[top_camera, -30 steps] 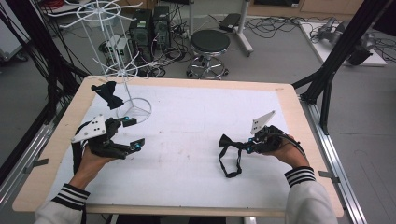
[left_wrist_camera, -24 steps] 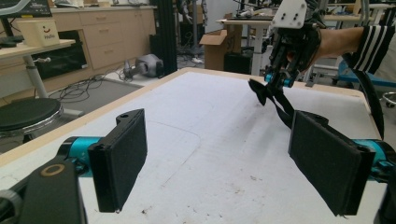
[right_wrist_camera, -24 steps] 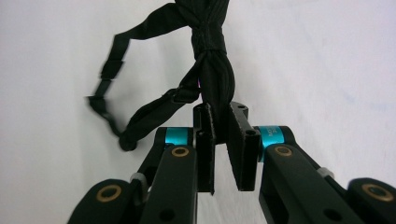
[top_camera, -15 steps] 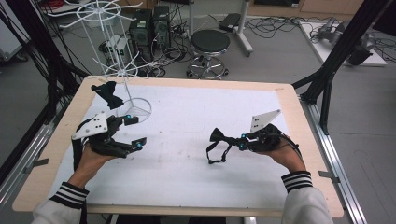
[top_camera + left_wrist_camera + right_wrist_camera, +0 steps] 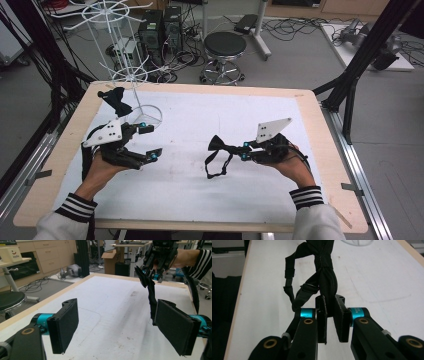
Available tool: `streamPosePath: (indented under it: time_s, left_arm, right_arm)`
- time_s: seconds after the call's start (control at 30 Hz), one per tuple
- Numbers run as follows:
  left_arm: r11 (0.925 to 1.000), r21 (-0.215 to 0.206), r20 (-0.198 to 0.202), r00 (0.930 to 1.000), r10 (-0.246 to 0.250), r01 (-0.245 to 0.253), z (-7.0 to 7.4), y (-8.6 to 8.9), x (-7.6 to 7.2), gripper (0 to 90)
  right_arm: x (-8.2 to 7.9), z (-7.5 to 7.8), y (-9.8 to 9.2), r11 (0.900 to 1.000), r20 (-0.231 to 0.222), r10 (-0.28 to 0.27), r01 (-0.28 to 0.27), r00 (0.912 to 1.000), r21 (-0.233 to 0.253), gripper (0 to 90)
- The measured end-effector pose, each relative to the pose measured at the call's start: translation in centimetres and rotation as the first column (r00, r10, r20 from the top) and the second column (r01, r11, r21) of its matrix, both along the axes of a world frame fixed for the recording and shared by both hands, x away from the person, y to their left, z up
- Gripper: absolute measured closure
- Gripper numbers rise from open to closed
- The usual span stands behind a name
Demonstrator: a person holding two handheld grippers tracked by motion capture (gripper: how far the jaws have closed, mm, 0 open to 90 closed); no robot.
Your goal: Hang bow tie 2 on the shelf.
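R gripper point(image 5: 243, 150) was clamped on 1 wing of a black bow tie point(image 5: 218, 145), held above the white mat point(image 5: 200, 200) near table centre, strap dangling toward the mat. L gripper point(image 5: 148, 141) sat w/ jaws spread wide, holding nothing, just beside the wire stand point(image 5: 131, 75). 2nd bow tie point(image 5: 115, 100) hung there.

A grey floor point(image 5: 300, 60) is seen around the wood-edged table point(image 5: 320, 125). At twelve o'clock a black round stool point(image 5: 225, 45) is placed among tangled cables; computer towers point(image 5: 160, 27) are set at eleven. Black frame posts point(image 5: 370, 50) are fixed at two o'clock. Wooden drawer cabinets point(image 5: 47, 252) are seen beyond.
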State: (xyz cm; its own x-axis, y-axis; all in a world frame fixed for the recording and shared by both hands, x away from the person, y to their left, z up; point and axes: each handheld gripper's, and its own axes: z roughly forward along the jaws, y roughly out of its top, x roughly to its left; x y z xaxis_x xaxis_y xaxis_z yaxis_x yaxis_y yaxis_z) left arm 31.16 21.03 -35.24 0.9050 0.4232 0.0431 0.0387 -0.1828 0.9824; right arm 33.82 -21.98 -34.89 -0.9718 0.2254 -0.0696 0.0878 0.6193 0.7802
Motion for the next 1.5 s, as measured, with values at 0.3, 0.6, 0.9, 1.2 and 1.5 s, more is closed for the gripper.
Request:
streamPosePath:
  time_s: [0.3,0.6,0.9,1.2,1.5]
  left_arm:
    - [0.9990,0.017,-0.010,0.9991,-0.042,0.042,0.7,-1.4,-0.2,19.8]
    - [0.9952,0.037,-0.027,0.9956,-0.090,0.091,1.4,-2.9,-0.3,20.0]
    - [0.9899,0.056,-0.058,0.9902,-0.127,0.131,1.4,-4.2,-0.3,21.3]
    - [0.9832,0.088,-0.077,0.9852,-0.153,0.160,1.4,-4.8,-0.3,29.7]
    - [0.9754,0.098,-0.107,0.9765,-0.187,0.197,1.3,-4.8,-0.2,48.0]
  right_arm:
    - [-0.5,0.3,3.2,0.997,0.031,0.059,-0.061,0.9977,0.043,82.3]
    - [-0.7,0.7,5.5,0.994,0.069,0.091,-0.095,0.9934,0.051,82.3]
    - [-0.7,0.7,7.3,0.992,0.097,0.116,-0.121,0.9885,0.044,82.3]
    - [-0.8,0.9,8.5,0.988,0.104,0.142,-0.147,0.9845,0.047,82.2]
    - [-0.9,1.0,9.1,0.987,0.118,0.156,-0.161,0.9806,0.030,82.2]
